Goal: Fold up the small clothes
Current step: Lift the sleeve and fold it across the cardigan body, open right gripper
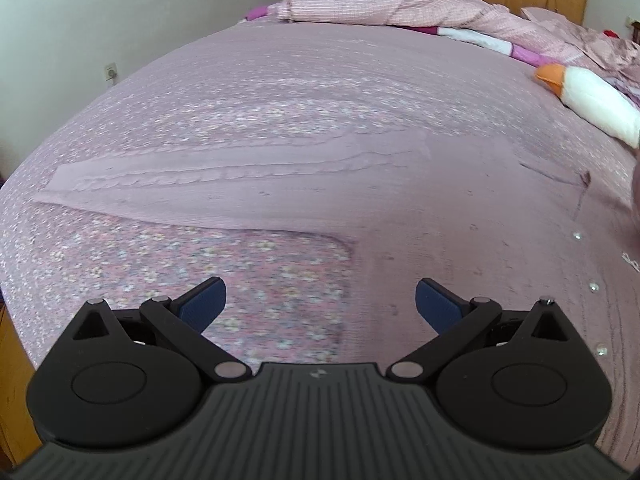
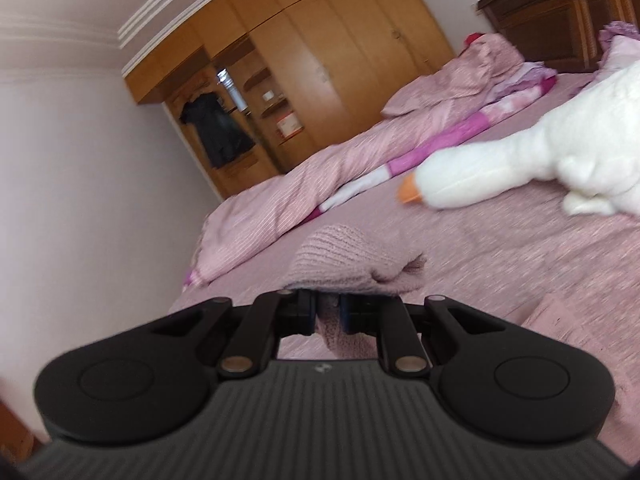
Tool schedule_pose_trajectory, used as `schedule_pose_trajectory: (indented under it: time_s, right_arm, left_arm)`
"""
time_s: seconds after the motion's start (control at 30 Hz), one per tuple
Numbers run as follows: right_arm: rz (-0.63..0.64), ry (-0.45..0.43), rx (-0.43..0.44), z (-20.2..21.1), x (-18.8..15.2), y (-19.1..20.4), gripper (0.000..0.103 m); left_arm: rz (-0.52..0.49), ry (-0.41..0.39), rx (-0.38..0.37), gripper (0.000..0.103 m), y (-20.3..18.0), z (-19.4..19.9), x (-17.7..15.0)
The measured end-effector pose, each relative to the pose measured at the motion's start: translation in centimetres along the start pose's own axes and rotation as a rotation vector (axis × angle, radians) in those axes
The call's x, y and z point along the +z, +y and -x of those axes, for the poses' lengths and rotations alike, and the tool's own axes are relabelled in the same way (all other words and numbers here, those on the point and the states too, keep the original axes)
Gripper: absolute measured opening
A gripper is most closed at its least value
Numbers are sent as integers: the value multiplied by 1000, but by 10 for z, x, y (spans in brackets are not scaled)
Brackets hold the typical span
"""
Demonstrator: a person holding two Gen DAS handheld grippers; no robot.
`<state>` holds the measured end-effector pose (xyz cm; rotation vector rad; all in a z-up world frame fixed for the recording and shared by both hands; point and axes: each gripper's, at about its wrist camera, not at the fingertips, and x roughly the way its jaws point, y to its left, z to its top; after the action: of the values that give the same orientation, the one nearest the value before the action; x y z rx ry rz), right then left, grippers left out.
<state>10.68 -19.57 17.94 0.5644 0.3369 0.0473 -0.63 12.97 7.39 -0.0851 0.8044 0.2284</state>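
Hovering low over the bed, the left gripper (image 1: 320, 300) holds its two blue, ribbed pads spread wide with nothing between them. Its black plastic linkage arms fan out from a grooved grey body. Just beyond the pads lies a floral bedspread (image 1: 240, 276), pink with small pale blossoms, its weave flat and fine. Spread over it is the knitted garment (image 1: 360, 208), a dusty-pink sweater of soft chunky yarn. One sleeve runs out to the left, long and tapering, with a raised cable braid along its length. Small shiny buttons (image 1: 577, 235) dot the garment's near right part in a curved row.

In the right wrist view, the right gripper (image 2: 328, 314) has its pads drawn close together, pinching a bunched fold of the same knitted garment (image 2: 344, 264), which humps up above the fingers in ribbed, fuzzy ridges.

Farther off on the right rests a plush goose (image 2: 520, 164), white and fleecy with a smooth orange beak. Behind it, a crumpled pink quilt (image 2: 304, 188) with thin woven stripes stretches across the far side. A wooden wardrobe (image 2: 320, 52), honey-coloured with flat panelled doors, stands against the far wall.
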Motion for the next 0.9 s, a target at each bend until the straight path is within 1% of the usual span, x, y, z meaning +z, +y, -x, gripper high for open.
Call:
schedule_pose_trajectory:
  time_s: [0.13, 0.3, 0.47, 0.5, 0.67, 0.8, 0.87, 0.9]
  right_arm:
    - [28, 67, 27, -16, -29, 26, 14]
    - [58, 173, 50, -35, -75, 46, 14]
    - [82, 267, 48, -51, -115, 60, 15]
    - [82, 289, 53, -54, -122, 62, 16]
    - [52, 400, 41, -65, -149, 66, 18]
    - [50, 472, 30, -66, -159, 67, 27]
    - [63, 475, 38, -63, -160, 66, 34]
    - [65, 485, 51, -61, -161, 67, 43]
  left_arm:
    - [25, -4, 13, 103, 16, 0, -1]
    - [50, -3, 25, 103, 31, -2, -1]
    - [50, -5, 37, 103, 38, -6, 1]
    - [50, -6, 37, 103, 39, -7, 1]
    - [62, -1, 30, 103, 43, -11, 0]
    - [70, 3, 29, 103, 46, -15, -1]
    - [76, 2, 28, 103, 46, -15, -1]
    - [79, 2, 26, 103, 46, -15, -1]
